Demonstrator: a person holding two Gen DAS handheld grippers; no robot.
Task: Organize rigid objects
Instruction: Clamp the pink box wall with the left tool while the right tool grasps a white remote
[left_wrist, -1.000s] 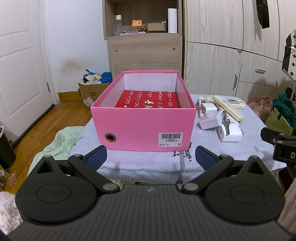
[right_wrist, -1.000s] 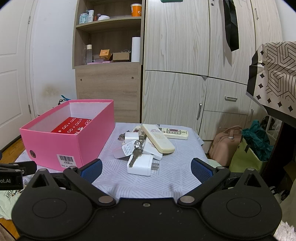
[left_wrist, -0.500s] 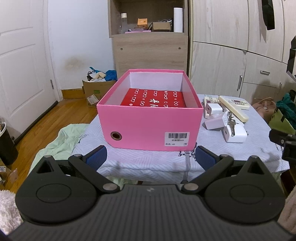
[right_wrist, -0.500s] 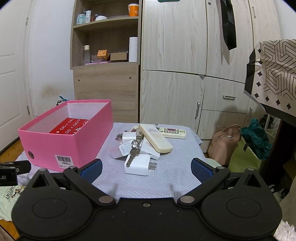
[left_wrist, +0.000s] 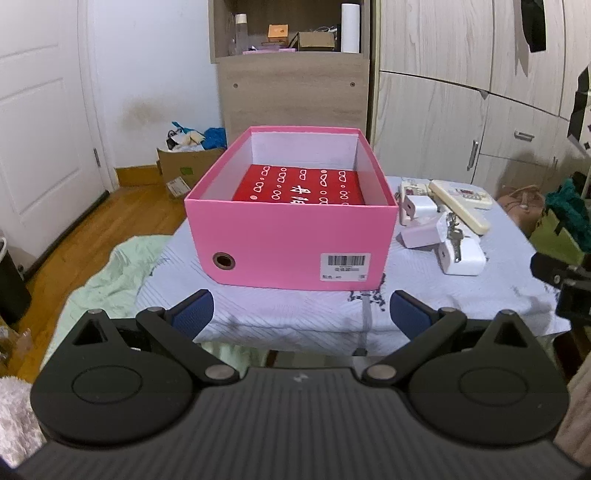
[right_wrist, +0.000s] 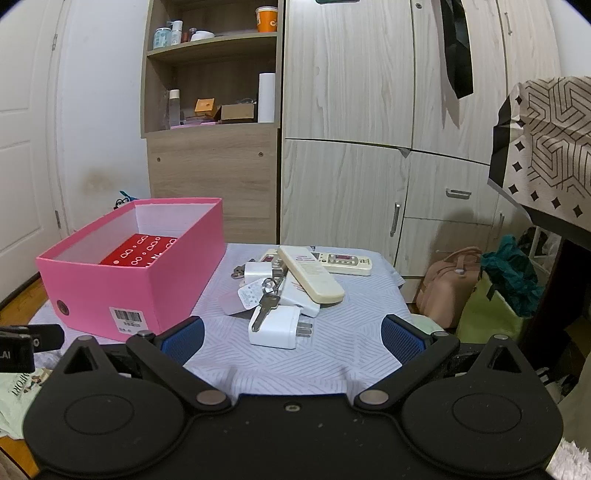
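Observation:
An open pink box with a red patterned item inside stands on the cloth-covered table. To its right lies a pile: white chargers, a key, and two cream remotes. My left gripper is open in front of the box's near wall, with nothing between its fingers. My right gripper is open, just short of the nearest charger, holding nothing.
Behind the table stand a wooden shelf unit and wardrobe doors. A pink bag and a green bag sit on the floor at right. A cardboard box and green cloth lie left.
Both grippers have drawn back slightly from the table; the box and pile look a little farther away. Both stay open.

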